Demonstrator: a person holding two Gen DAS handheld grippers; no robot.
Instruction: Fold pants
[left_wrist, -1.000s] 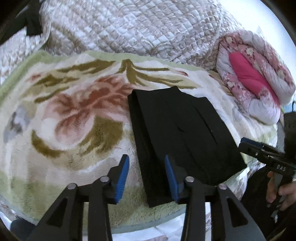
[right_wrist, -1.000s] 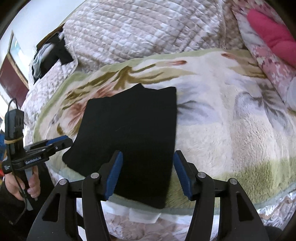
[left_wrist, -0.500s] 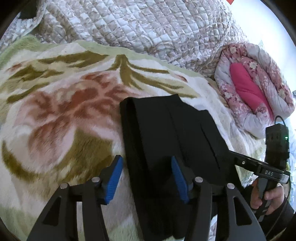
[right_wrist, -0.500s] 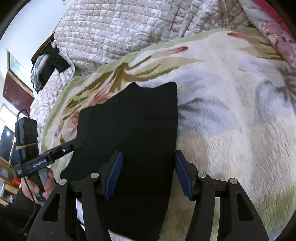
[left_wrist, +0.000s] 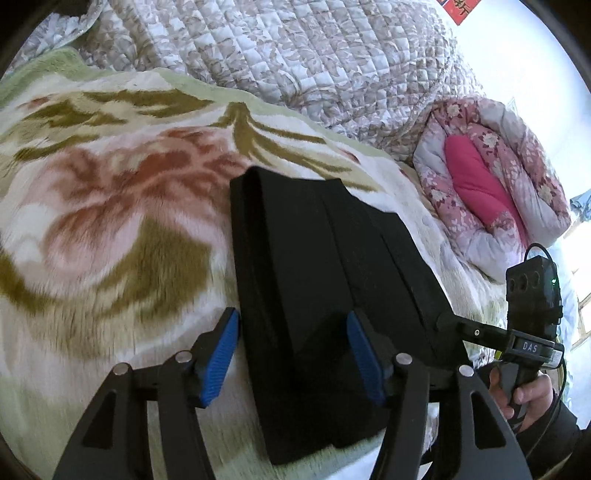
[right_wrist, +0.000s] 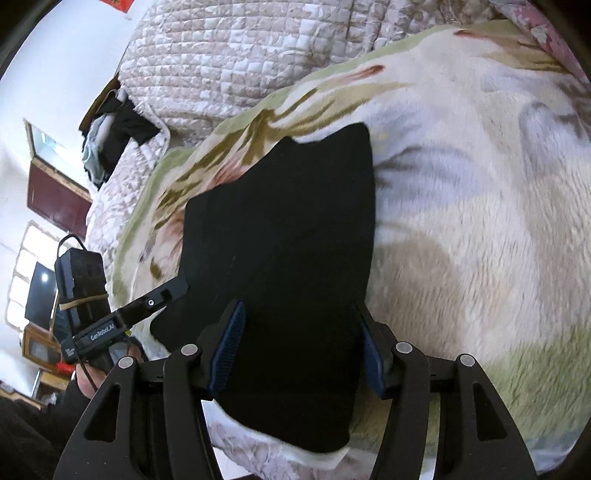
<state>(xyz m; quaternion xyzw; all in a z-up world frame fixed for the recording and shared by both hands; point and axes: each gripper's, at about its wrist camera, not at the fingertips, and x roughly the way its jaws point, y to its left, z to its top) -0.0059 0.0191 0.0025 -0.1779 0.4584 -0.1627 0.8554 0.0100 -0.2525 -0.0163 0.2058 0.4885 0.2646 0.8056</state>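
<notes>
Left gripper (left_wrist: 293, 360): black frame, blue pads (left_wrist: 218, 363). Jaws stand wide and have just been opening. The near left edge of the pants (left_wrist: 325, 280) lies between them; the pads do not press on the cloth. Nothing held.

Right gripper (right_wrist: 301, 350): same build, blue pads (right_wrist: 227, 349). Jaws wide apart, set either side of the near right part of the pants (right_wrist: 288, 236); the right pad sits at the cloth's right edge, the left pad over the cloth. No grip can be seen.

Each gripper shows in the other's view: the right one (left_wrist: 491, 334) at the pants' far side with a hand (left_wrist: 528, 395) on its grip, the left one (right_wrist: 147, 306) likewise, tip at the cloth's edge.

Pants: black, folded into a flat, roughly oblong stack with several layers showing along the left edge. They lie on the blanket (left_wrist: 110, 229), near end at the bed's front edge, far end pointing toward the quilt (left_wrist: 295, 62).

Blanket: fleecy, cream with pink and olive flower pattern, green border.

Quilt: pale, stitched in squares, heaped behind the blanket.

Duvet (left_wrist: 495, 184): rolled, pink floral, bright pink lining, at the right beyond the pants.

Clothes (right_wrist: 114, 136): dark and light pieces, heaped at the quilt's far left.
</notes>
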